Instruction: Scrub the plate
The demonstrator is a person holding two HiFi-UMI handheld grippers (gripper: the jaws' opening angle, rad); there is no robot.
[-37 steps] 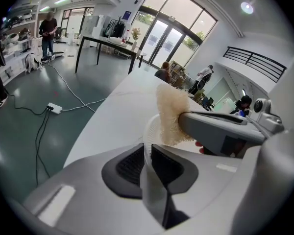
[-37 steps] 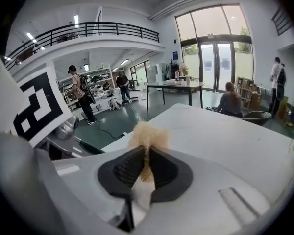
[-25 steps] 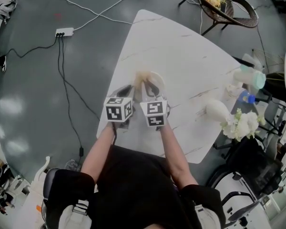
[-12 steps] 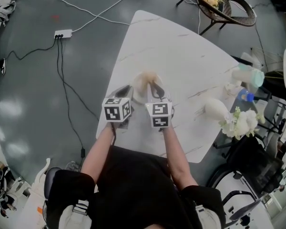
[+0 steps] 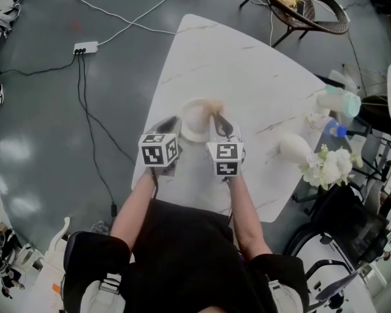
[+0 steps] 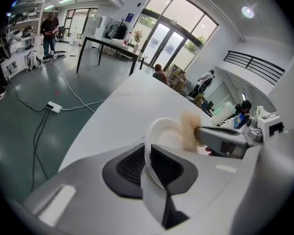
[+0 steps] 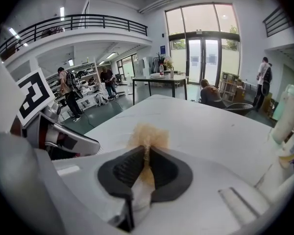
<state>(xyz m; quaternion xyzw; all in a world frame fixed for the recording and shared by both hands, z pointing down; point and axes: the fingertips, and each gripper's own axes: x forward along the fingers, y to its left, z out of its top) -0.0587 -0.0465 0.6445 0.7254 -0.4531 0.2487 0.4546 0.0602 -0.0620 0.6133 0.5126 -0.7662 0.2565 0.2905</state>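
Observation:
My left gripper is shut on the rim of a small white plate, which it holds up on edge over the white table. My right gripper is shut on a tan fibrous scrubber. In the left gripper view the scrubber sits against the plate's right rim. In the head view the scrubber shows at the plate's upper right edge.
Along the table's right edge stand a pale green bottle, a blue-capped bottle, a white vase and white flowers. A wicker chair is beyond the far corner. A power strip and cables lie on the grey floor.
My right gripper with the scrubber has slid to the right, from the plate's middle to its right rim. The left gripper and the plate have stayed put.

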